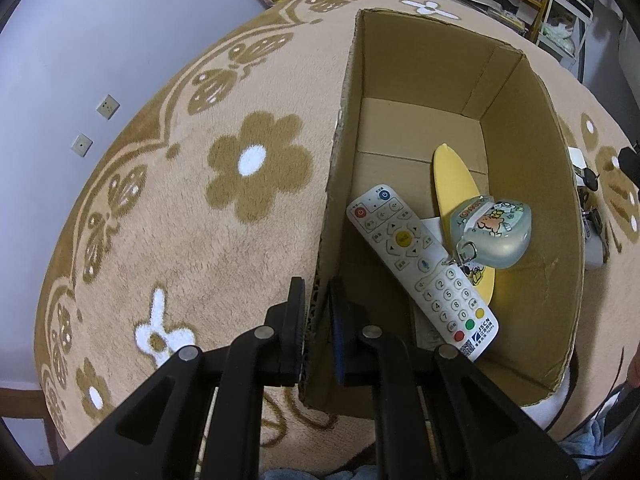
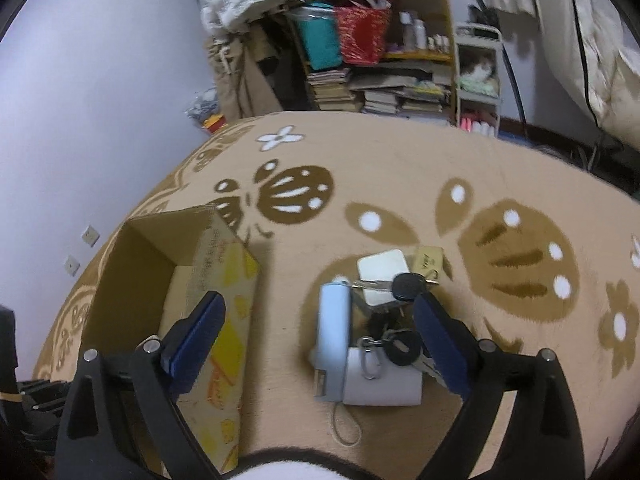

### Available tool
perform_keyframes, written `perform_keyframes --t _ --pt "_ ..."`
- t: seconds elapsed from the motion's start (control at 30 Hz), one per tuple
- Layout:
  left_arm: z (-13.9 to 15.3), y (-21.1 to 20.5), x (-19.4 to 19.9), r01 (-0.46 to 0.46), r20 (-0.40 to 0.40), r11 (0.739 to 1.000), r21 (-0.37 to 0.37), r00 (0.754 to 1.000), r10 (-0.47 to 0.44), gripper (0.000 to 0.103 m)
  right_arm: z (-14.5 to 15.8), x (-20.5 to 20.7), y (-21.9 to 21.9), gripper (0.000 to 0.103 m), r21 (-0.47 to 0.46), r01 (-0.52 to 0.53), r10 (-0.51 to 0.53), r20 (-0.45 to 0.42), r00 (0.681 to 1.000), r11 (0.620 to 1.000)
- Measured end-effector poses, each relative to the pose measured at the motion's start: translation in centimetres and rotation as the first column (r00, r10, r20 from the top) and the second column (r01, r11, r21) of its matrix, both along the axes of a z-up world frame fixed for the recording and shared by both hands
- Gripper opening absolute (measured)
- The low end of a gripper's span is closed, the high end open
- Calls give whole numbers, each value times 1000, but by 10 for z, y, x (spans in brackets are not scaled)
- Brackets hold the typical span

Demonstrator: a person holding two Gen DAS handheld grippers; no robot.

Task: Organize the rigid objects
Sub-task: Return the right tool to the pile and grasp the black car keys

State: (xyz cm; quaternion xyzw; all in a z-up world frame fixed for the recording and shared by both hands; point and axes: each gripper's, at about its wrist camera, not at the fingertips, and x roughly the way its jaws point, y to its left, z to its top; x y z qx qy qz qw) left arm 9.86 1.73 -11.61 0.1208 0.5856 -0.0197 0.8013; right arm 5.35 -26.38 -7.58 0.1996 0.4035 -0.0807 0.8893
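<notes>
An open cardboard box (image 1: pixel 532 160) stands on the flower-patterned rug. In it lie a white remote control (image 1: pixel 424 268), a flat yellow piece (image 1: pixel 452 184) and a pale green earbud case with cartoon print (image 1: pixel 492 232). My left gripper (image 1: pixel 316 300) is shut on the box's near left wall. In the right wrist view the box (image 2: pixel 132 264) is at the left. My right gripper (image 2: pixel 320 312) is open above a pile on the rug: a light blue device with a cord (image 2: pixel 334 328), a white block (image 2: pixel 380 380), a white charger (image 2: pixel 382 272), black keys (image 2: pixel 404 286) and a brass padlock (image 2: pixel 428 260).
The tan rug (image 1: pixel 200 220) covers the surface, with a pale wall to the left. Shelves with books, boxes and bottles (image 2: pixel 380 60) stand behind the rug. Part of the pile shows past the box's right wall in the left wrist view (image 1: pixel 592 232).
</notes>
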Motion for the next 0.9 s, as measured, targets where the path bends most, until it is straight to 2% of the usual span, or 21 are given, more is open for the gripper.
perform_keyframes --t 0.13,0.2,0.5,0.63,0.83,0.9 --pt "0 0 0 1 1 1000 7 1000 -1 12 -18 -3 -20 100 39 104 -103 -30 994 994" --pt "0 0 0 0 0 1000 5 1000 0 12 -30 -3 -25 100 64 114 -111 -55 992 991" --pt "-1 0 0 3 1 1000 9 1000 -3 12 -62 -2 -33 100 45 133 -126 -127 984 990" --pt "-1 0 0 2 1 1000 9 1000 -2 12 -77 -2 -40 100 109 148 -130 -156 979 983" --pt "-1 -1 0 6 2 1000 13 1000 -6 12 -89 -4 -43 83 58 149 -137 -176 975 987" --pt "-1 -1 0 5 2 1000 12 1000 -5 12 -91 -6 -45 73 54 161 -150 -165 975 985"
